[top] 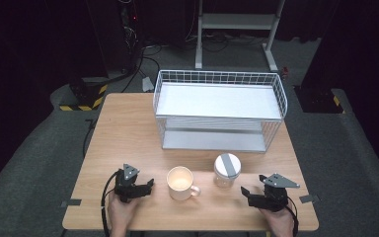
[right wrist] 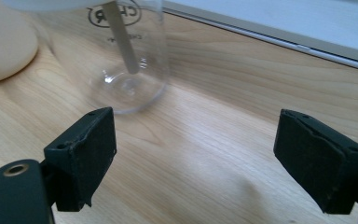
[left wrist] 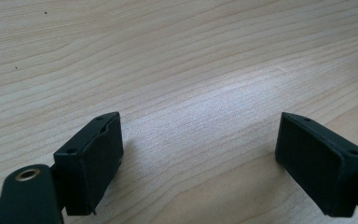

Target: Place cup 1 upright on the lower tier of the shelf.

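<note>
Presently, wooden table [top: 128,128] observed under all items. White wire basket [top: 220,109] set at 12 o'clock of table centre, two shelves seen. Cream mug [top: 180,183] placed at 6 o'clock of basket, handle turned toward 4 o'clock. Clear jar [top: 226,169] with white lid stood upright just beside mug at 2 o'clock, apart from it. Right gripper [top: 245,190] held at 5 o'clock of jar, jaws spread, nothing between them. Left gripper [top: 149,183] held at 9 o'clock of mug, jaws parted, nothing grasped.
</note>
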### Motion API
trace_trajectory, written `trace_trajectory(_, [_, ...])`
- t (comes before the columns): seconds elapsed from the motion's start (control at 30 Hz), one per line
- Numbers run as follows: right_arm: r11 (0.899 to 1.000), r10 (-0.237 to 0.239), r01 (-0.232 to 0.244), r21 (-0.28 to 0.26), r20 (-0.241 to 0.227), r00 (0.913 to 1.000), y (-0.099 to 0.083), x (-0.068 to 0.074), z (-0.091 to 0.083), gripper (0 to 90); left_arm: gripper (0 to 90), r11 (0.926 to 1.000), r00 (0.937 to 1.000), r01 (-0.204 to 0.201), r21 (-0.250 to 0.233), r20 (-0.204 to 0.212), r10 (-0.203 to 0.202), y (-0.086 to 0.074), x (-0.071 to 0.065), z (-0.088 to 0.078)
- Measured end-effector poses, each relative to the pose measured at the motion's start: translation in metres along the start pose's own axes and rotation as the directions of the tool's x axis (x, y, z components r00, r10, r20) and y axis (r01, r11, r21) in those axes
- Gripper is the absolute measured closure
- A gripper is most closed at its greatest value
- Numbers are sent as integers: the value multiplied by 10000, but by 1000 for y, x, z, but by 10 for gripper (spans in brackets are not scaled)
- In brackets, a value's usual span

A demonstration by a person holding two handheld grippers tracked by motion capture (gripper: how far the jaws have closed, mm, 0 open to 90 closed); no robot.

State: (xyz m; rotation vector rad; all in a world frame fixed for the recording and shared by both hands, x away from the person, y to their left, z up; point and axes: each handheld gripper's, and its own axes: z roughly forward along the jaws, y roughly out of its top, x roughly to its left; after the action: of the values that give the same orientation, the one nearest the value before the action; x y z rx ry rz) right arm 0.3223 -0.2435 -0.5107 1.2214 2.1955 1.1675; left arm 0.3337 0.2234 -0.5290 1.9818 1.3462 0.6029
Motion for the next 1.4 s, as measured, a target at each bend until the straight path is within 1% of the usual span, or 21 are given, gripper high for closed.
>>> trace_trajectory(0.03, [10000, 0, 0, 0, 0, 10000, 0, 0, 0, 128, 156, 10000, 10000, 0, 0, 0, 0, 0, 0, 0])
trace_trajectory(0.17, [9999, -141, 141, -18, -255, 9996, 2, 8, 4, 116, 156, 10000, 10000, 9, 1, 1, -9, 0, 0, 0])
trace_trajectory(0.27, [9997, -216, 213, -90, -349, 9992, 3, 10, 6, 114, 156, 10000, 10000, 10, 1, 2, -10, 0, 0, 0])
trace_trajectory(0.3, [9995, -305, 302, -88, -364, 9989, 4, 11, 6, 112, 156, 10000, 10000, 10, 0, 3, -10, 0, 0, 0])
trace_trajectory(0.33, [9996, -260, 257, -87, -426, 9988, 5, 13, 7, 109, 156, 10000, 10000, 8, 1, 1, -8, 0, 0, 0])
trace_trajectory(0.37, [9994, -341, 337, -94, -469, 9983, 6, 15, 8, 108, 157, 10000, 10000, 6, 1, -5, -6, 0, 0, 0])
trace_trajectory(0.53, [9993, -357, 349, -147, -641, 9973, 8, 19, 11, 103, 158, 10000, 10000, -11, 2, -12, 11, 0, 0, 0])
trace_trajectory(0.67, [9989, -391, 370, -282, -786, 9961, 10, 23, 14, 100, 158, 10000, 10000, 16, -1, -7, -16, 0, 0, 0])
trace_trajectory(0.7, [9987, -401, 374, -346, -828, 9958, 12, 26, 16, 100, 158, 10000, 10000, -6, 0, -10, 6, 0, 0, 0])
trace_trajectory(0.77, [9983, -477, 447, -366, -842, 9953, 13, 26, 17, 100, 158, 10000, 10000, -8, 1, -11, 8, 0, 0, 0])
trace_trajectory(0.8, [9982, -531, 501, -343, -906, 9945, 15, 28, 19, 100, 158, 10000, 10000, -10, 0, -12, 10, 0, 0, 0])
trace_trajectory(0.87, [9977, -606, 574, -363, -938, 9937, 17, 30, 21, 99, 158, 10000, 10000, -9, 0, -11, 9, 0, 0, 0])
trace_trajectory(1.03, [9976, -588, 546, -435, -1008, 9932, 20, 32, 24, 99, 175, 10000, 10000, 10, -24, 4, -10, 0, 0, -1])
trace_trajectory(1.33, [9974, -640, 599, -413, -1079, 9921, 27, 34, 32, 99, 174, 10000, 10000, 10, -23, 0, -10, 0, 0, -1])
trace_trajectory(1.4, [9971, -631, 582, -483, -1075, 9922, 28, 35, 33, 99, 174, 10000, 10000, 11, -26, -2, -11, 0, 0, -1])
